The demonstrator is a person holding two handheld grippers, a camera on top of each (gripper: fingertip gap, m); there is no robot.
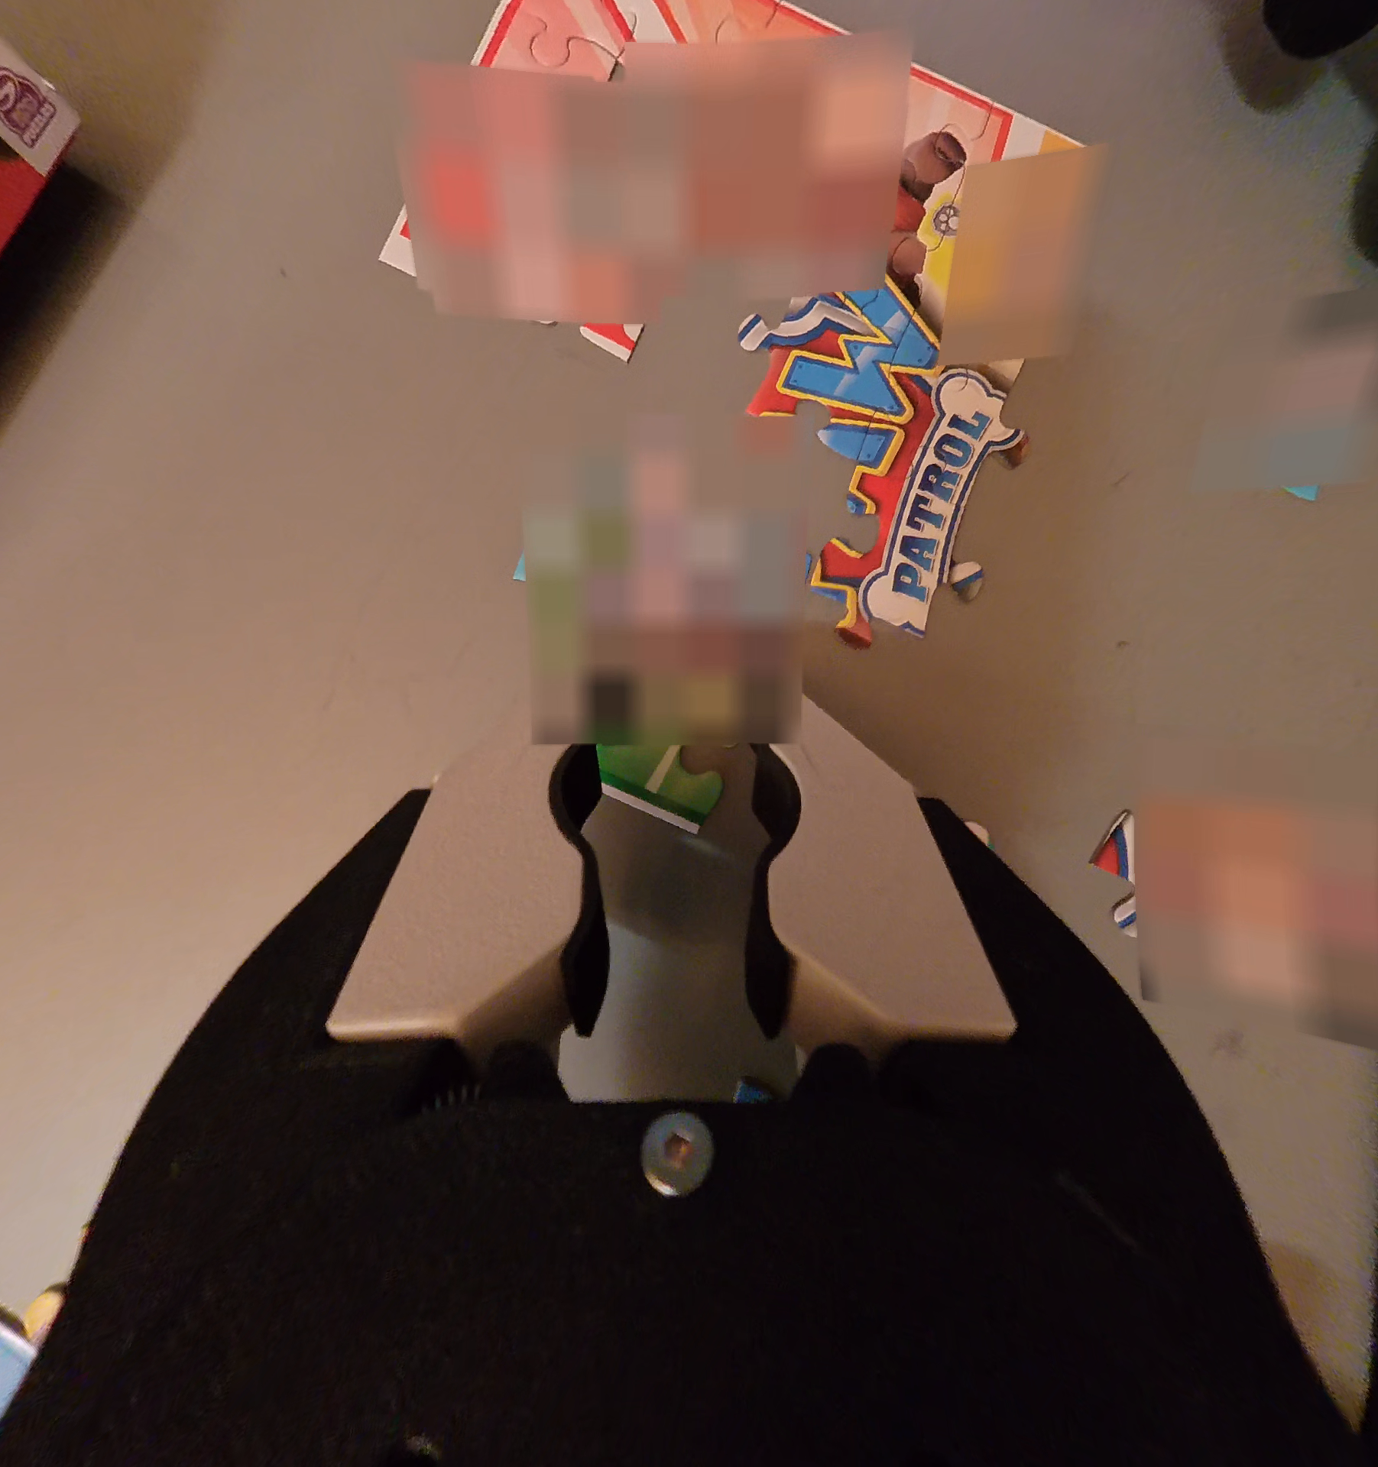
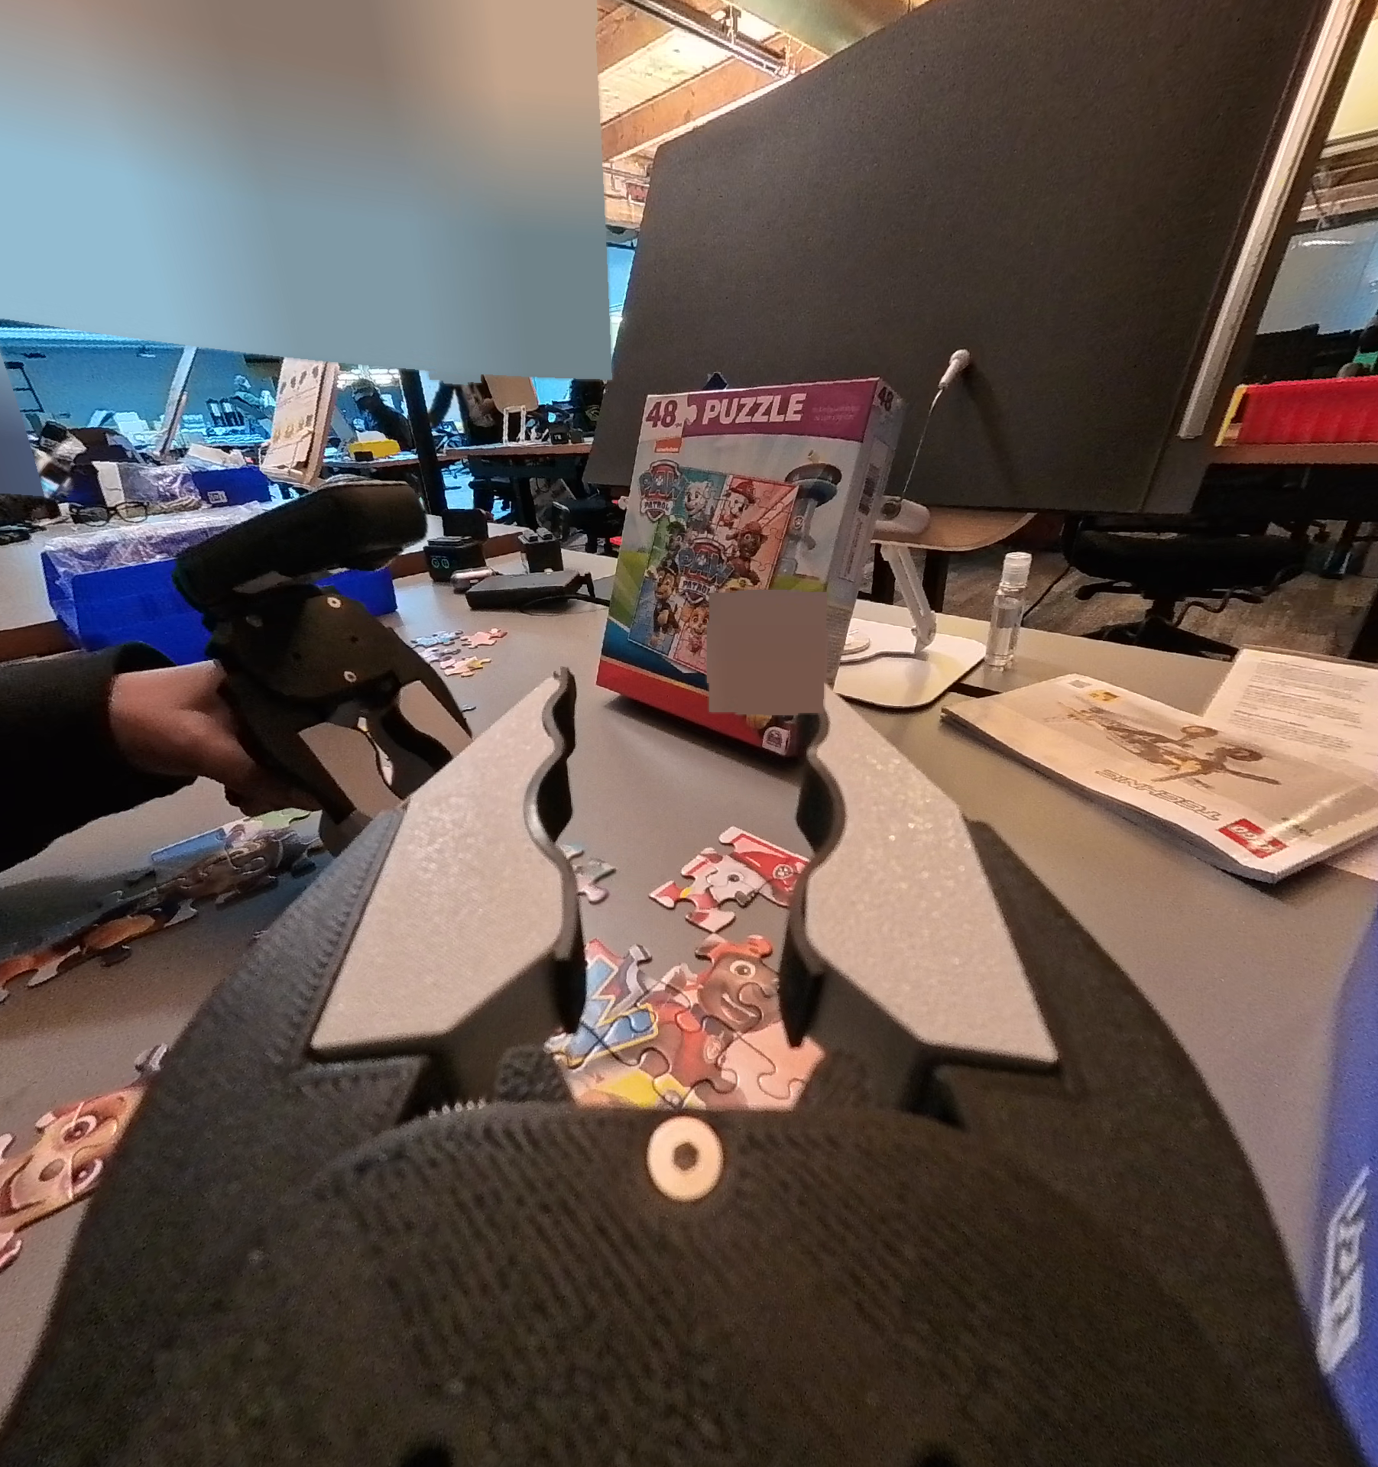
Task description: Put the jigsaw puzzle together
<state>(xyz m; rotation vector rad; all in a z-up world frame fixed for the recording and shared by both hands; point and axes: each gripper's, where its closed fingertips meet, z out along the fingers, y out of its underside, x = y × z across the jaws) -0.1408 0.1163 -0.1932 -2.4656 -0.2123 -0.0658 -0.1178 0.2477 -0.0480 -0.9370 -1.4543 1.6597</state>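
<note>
While the left claw [image 1: 673, 762] is hanging over the grey counter [image 1: 193, 556], its jaws are standing only narrowly apart, and a green puzzle piece [image 1: 654, 782] is showing between the tips at the middle of the frame. The piece is lying against the left-hand finger, with a sliver of space on the other side, so neither pad is plainly pressing on it. It is probably resting on the counter as the edge of a joined patch. To its upper right a red-and-blue joined section [image 1: 892, 444] is lying flat.

The right claw [image 2: 685, 714] is standing wide open and holding nothing. Beneath it a loose red-and-white piece [image 2: 729, 877] and a joined cluster [image 2: 693, 1032] are lying on the counter. A puzzle box [image 2: 749, 492] is standing upright beyond the tips, and a booklet [image 2: 1178, 762] is lying at the right of the frame.

These pieces are looking like thin, light, fairly stiff cardboard. Lying flat, they are offering little edge to grip, so a pinch across opposite sides, between the knobs, seems the likeliest hold. Joined sections would probably bend or come apart if lifted by one corner.
</note>
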